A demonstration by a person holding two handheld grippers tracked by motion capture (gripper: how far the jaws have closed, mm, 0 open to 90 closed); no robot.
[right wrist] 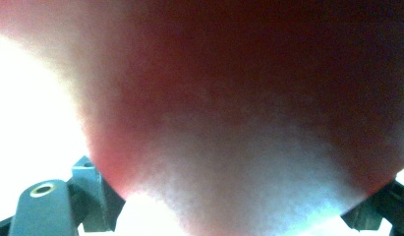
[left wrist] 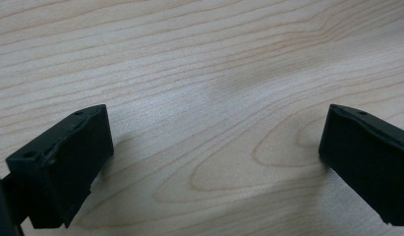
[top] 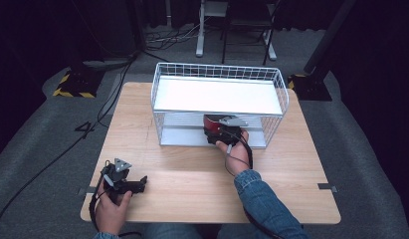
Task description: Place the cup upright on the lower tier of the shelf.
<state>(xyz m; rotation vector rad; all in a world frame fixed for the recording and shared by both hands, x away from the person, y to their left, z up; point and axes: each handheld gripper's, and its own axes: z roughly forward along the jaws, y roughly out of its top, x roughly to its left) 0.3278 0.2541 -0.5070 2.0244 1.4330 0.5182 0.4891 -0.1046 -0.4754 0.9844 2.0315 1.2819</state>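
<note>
A red object (top: 209, 124) sits at the front opening of the lower shelf of a white wire rack (top: 218, 94). My right gripper (top: 213, 131) reaches in there and is shut on the red object. In the right gripper view the red object (right wrist: 229, 113) is a close blur, with the fingers (right wrist: 42, 206) at the bottom corners. My left gripper (top: 137, 183) rests low over the near left of the wooden table (top: 192, 184). Its jaws stand wide apart in the left gripper view, with bare wood between them (left wrist: 214, 162).
The two-shelf rack stands at the far middle of the table, its top shelf bare and white. Grey carpet surrounds the table, with cables (top: 57, 154) on the floor at left and stand bases (top: 75, 84) behind.
</note>
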